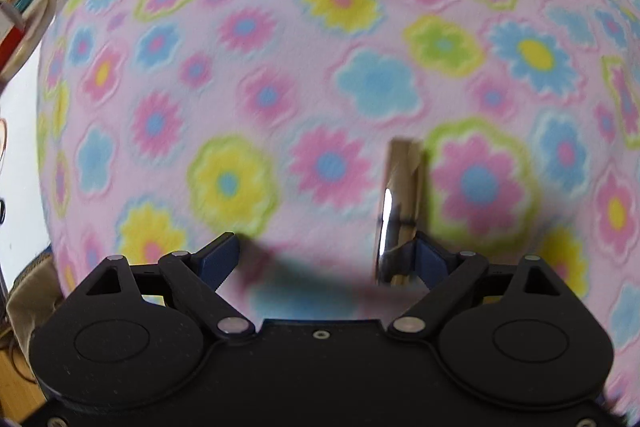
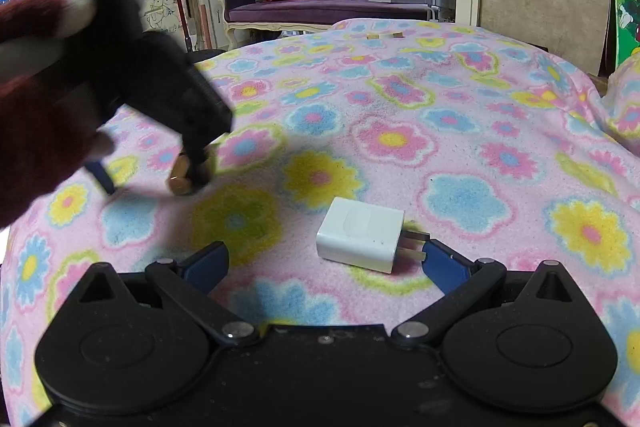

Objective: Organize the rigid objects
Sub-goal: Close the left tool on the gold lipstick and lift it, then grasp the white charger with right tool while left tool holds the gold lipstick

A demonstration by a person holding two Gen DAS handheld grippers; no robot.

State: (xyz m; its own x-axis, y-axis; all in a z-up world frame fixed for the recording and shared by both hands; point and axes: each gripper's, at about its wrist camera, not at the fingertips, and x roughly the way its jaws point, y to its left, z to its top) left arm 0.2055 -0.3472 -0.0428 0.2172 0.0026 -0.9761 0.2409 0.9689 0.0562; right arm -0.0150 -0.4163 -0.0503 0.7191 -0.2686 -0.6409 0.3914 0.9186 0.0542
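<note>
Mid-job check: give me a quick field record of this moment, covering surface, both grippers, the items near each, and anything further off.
surface: flowered pink blanket
left gripper: jaws open, low over the blanket
near left: shiny gold bar, lying against the right-side finger, not clamped
right gripper: jaws open, nothing held
near right: white charger plug, flat on the blanket, prongs toward the right-side finger
far edge: small gold and white pieces, too small to identify
</note>
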